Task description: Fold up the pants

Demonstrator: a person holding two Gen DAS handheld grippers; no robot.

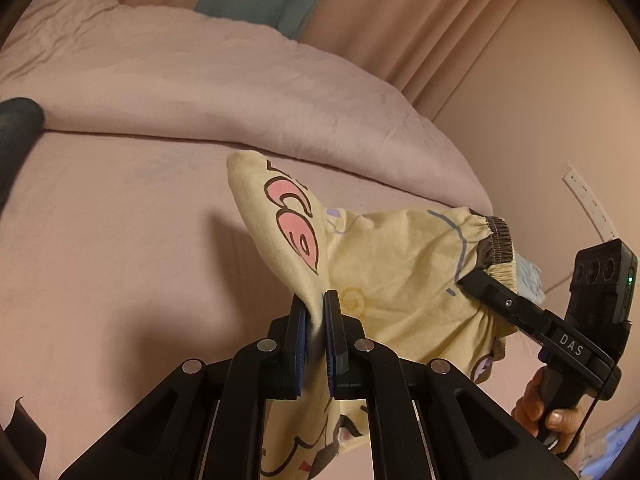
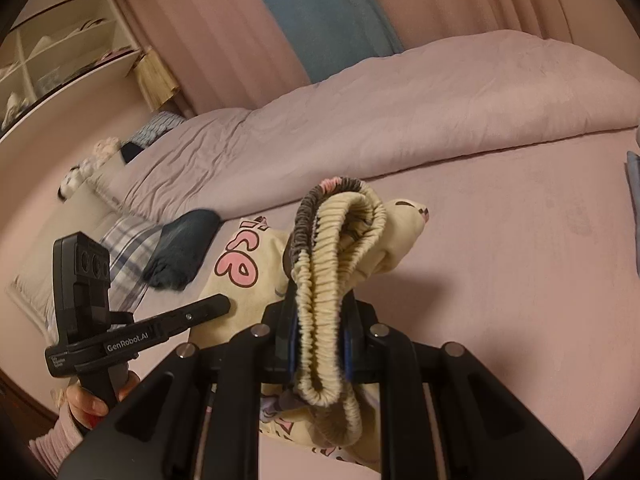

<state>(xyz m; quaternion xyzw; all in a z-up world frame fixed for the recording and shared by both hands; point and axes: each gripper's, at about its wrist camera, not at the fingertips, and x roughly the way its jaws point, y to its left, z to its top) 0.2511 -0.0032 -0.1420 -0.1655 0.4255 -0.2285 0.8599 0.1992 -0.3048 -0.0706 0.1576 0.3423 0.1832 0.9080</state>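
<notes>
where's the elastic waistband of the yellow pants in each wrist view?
Left wrist view: the waistband sits right of centre, gathered beside the right gripper, which comes in from the right edge.
Right wrist view: the waistband hangs dead centre, looped between the right gripper's own fingers.
Shared landmark: the pink lettering on the pants, and the rumpled duvet behind.
</notes>
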